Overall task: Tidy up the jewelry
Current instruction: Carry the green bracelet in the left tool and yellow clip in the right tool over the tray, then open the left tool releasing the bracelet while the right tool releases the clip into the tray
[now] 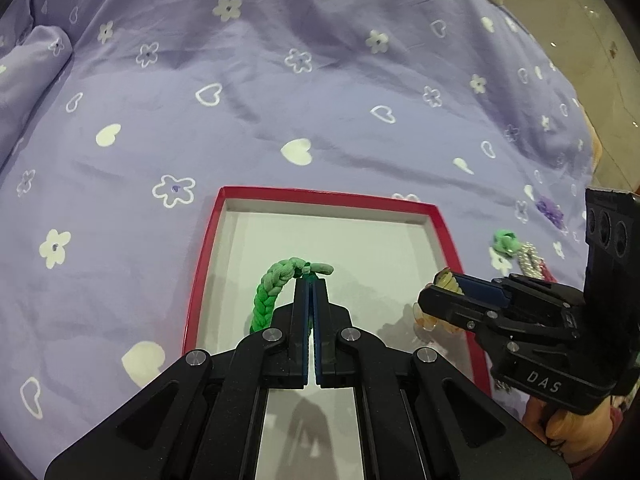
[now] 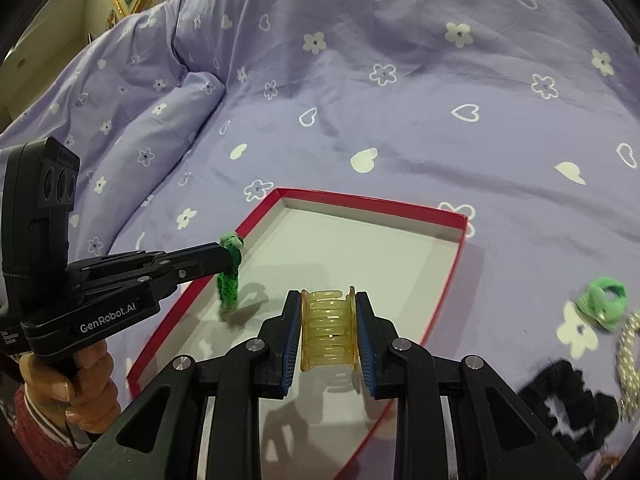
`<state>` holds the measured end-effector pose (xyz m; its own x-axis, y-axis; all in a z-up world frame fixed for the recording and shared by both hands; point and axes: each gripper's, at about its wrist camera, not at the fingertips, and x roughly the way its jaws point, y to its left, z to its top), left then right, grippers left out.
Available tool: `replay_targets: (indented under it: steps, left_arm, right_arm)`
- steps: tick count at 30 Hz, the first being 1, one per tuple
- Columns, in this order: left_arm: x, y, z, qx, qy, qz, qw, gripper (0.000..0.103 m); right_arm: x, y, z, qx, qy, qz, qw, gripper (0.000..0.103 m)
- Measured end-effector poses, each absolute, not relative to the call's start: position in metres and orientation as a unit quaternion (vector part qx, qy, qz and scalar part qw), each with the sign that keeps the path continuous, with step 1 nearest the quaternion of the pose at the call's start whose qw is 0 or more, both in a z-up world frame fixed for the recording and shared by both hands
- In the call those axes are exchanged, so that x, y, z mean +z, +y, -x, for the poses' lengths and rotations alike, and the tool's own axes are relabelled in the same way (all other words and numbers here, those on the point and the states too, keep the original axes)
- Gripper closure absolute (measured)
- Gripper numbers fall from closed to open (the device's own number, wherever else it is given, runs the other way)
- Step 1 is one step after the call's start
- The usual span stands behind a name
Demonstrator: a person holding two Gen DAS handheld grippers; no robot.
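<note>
Jewelry-wise, nothing's actually lying loose in the red-rimmed box (image 1: 200, 280) yet, so I'd call this barely started. Going left to right: the left gripper (image 1: 310, 280) is clamped fully shut on a green braided hair tie (image 1: 266, 298), which dangles over the box's white floor near its left edge, lower end about touching the bottom. Next over, the right gripper (image 2: 328, 328) has its jaws partly open and pressed on both sides of a translucent yellow claw clip (image 2: 327, 330), held above the near right part of the box. Both look ready to be dropped in. Off past the box's right edge, on the purple bedspread (image 2: 400, 100), there's a light green scrunchie (image 2: 602, 300), a pearl bracelet (image 2: 630, 352) and a black scrunchie (image 2: 568, 400) left to collect.
</note>
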<state>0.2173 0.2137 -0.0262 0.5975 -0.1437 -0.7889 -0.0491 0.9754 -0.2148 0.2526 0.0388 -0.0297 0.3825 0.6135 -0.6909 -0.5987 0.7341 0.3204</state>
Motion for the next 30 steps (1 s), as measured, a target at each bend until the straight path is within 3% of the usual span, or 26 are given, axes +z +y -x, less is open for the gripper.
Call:
replay_targets:
  steps: [17,20,22,24,27,30]
  left_arm:
    - [-0.062,0.216,-0.249,-0.004,0.507,0.128,0.852,0.1]
    - [-0.061,0.217,-0.249,-0.002,0.512,0.134,0.848,0.085]
    - [-0.06,0.218,-0.247,0.004,0.509,0.133,0.851,0.064]
    - [-0.057,0.219,-0.242,0.009,0.505,0.135,0.852,0.051]
    - [-0.051,0.222,-0.234,0.016,0.496,0.133,0.858,0.05]
    - [-0.045,0.226,-0.226,0.019,0.489,0.135,0.862,0.05]
  right_arm:
    - [-0.052,0.057,-0.27,0.355,0.442,0.049,0.823,0.076]
    - [-0.052,0.057,-0.27,0.355,0.443,0.052,0.822,0.075]
    - [-0.051,0.059,-0.271,0.358,0.445,0.05,0.819,0.073]
    - [-0.05,0.059,-0.272,0.363,0.446,0.046,0.817,0.065]
    - [-0.047,0.058,-0.268,0.363,0.44,0.046,0.82,0.055]
    - [-0.045,0.054,-0.265,0.361,0.437,0.041,0.822,0.055]
